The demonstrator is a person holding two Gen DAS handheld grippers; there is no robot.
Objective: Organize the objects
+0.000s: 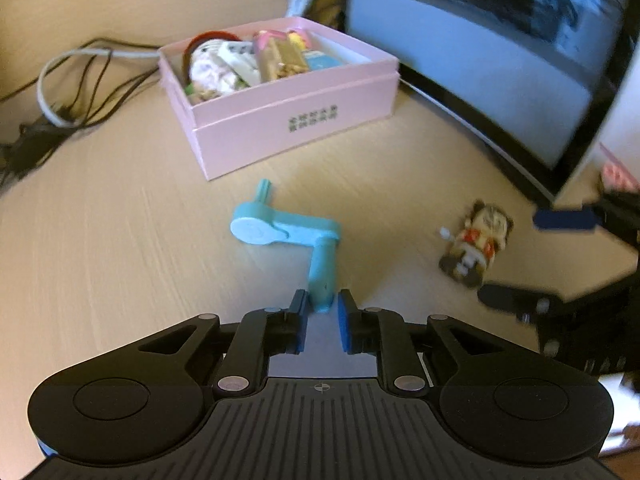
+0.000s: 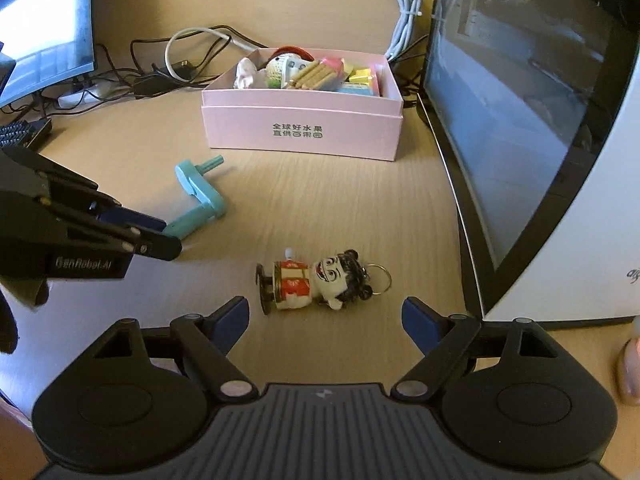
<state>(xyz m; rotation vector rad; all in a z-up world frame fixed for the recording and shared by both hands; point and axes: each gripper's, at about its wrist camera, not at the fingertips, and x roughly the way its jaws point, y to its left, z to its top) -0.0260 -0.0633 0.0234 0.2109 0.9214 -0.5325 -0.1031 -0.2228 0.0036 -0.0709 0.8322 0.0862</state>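
The left wrist view is smeared: the doll keyring [image 1: 474,246] shows no clear face, and the print on the pink box [image 1: 280,120] is unreadable. The near end of the teal crank [image 1: 296,232] sits between the left gripper [image 1: 323,306] pads, and whether they press it cannot be told. The right gripper [image 1: 560,260] is cut by the right edge there. In the right wrist view the left gripper's tips hide that end of the crank. The monitor [image 2: 520,140] runs off the top and right. Things in the box overlap and stay hard to name. A pink thing [image 2: 630,372] is cut by the right edge.
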